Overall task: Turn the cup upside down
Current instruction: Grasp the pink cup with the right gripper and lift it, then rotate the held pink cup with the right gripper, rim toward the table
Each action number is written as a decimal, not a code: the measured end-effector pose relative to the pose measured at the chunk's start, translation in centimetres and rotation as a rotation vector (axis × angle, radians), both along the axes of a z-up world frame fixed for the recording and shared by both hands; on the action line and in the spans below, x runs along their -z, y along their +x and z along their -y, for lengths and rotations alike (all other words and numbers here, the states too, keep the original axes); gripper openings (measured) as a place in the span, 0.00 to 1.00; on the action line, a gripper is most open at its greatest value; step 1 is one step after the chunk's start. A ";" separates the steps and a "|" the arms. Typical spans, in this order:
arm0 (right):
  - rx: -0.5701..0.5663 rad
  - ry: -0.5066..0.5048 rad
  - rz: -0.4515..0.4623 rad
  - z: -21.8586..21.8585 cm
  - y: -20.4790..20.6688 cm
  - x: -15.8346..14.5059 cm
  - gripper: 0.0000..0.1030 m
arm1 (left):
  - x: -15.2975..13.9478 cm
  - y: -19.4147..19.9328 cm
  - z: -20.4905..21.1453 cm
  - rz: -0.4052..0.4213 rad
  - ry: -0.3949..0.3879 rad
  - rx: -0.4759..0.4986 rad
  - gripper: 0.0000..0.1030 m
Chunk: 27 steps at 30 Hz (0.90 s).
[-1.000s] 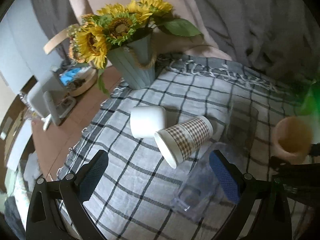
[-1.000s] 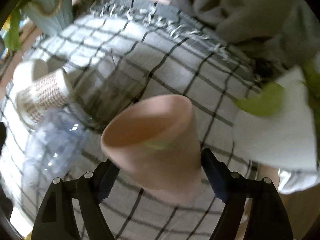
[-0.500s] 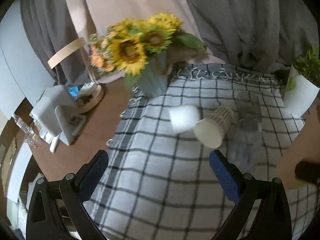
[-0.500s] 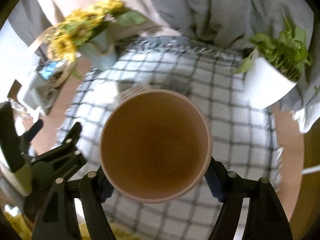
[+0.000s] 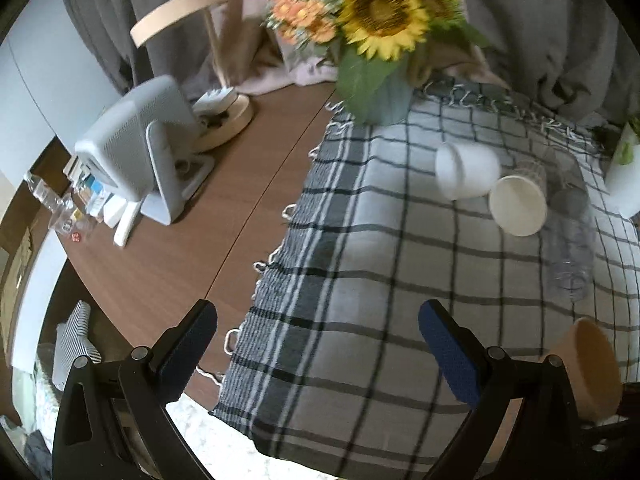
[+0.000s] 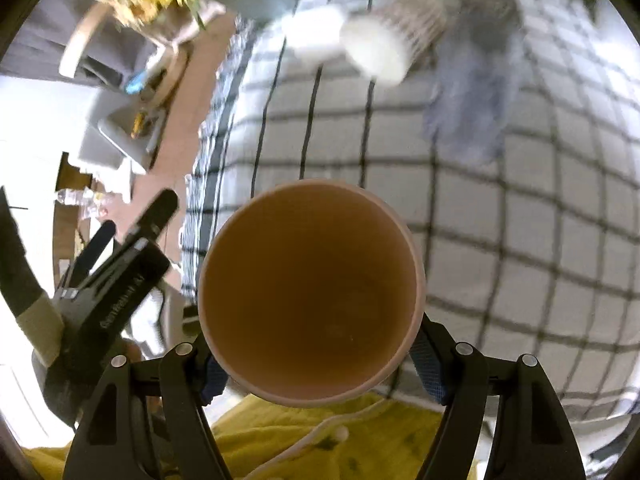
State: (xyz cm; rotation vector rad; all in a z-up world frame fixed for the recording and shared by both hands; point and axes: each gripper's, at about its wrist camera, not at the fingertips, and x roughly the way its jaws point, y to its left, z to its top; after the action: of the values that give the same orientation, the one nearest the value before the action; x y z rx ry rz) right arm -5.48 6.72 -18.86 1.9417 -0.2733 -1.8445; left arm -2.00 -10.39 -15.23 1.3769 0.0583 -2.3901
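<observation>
Checked cloth (image 5: 400,280) over the right part of a brown wooden table (image 5: 180,248). On the cloth, a white cup (image 5: 466,170) and a paper cup (image 5: 518,204) lying on their sides, touching; just beside them, a clear plastic bottle (image 5: 570,252). At the cloth's far edge, sunflowers (image 5: 380,8) in a vase (image 5: 390,96). On bare wood, a grey device (image 5: 132,148).
</observation>
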 end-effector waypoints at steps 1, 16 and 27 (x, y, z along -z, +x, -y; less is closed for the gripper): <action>0.000 -0.003 0.016 0.5 -0.2 0.5 0.72 | 0.2 -0.1 0.4 0.006 0.002 -0.005 1.00; 0.091 0.109 -0.044 2.3 -4.3 3.6 0.71 | 1.6 -1.2 1.1 0.039 -0.016 -0.006 1.00; 0.120 0.125 -0.250 0.7 -1.4 -1.9 0.79 | -0.5 1.3 -0.5 -0.070 0.014 0.042 1.00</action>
State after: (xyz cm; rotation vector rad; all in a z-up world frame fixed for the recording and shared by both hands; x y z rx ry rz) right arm -6.93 6.02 -16.98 1.7817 -0.2033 -2.2052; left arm -0.74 -9.86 -14.77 1.3127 0.0663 -2.4767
